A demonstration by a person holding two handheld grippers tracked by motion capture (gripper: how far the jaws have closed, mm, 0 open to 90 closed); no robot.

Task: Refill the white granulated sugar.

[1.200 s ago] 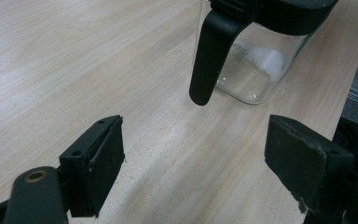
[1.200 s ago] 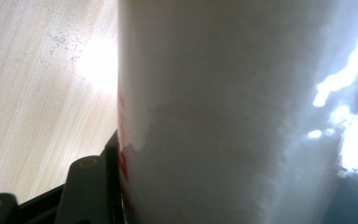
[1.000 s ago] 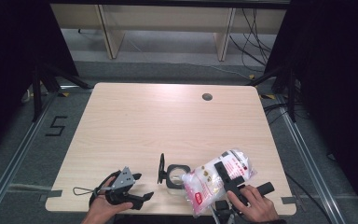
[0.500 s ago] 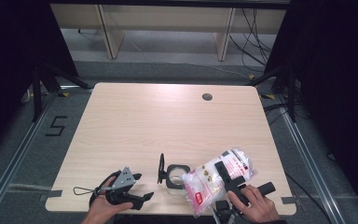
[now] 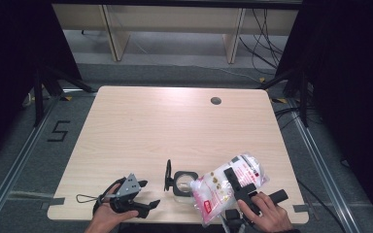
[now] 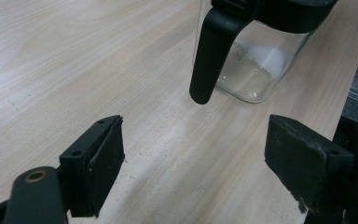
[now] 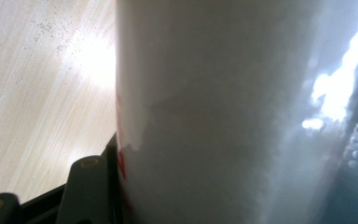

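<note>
Left tool (image 5: pixel 148 204): black body, grey three-cornered plate on top, thin black cable looping off to the left. Its jaws are flat black blocks with a brass-coloured rivet. Right tool (image 5: pixel 236 180): black, with a long handle.

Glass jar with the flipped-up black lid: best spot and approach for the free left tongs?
Judging by its pose, grip the glass jar across its clear body, below the black collar. The left tongs already face it, open, level with the table. The hinged lid stands open on the jar's left, so steer clear of it. The bag crowds the right side.
</note>
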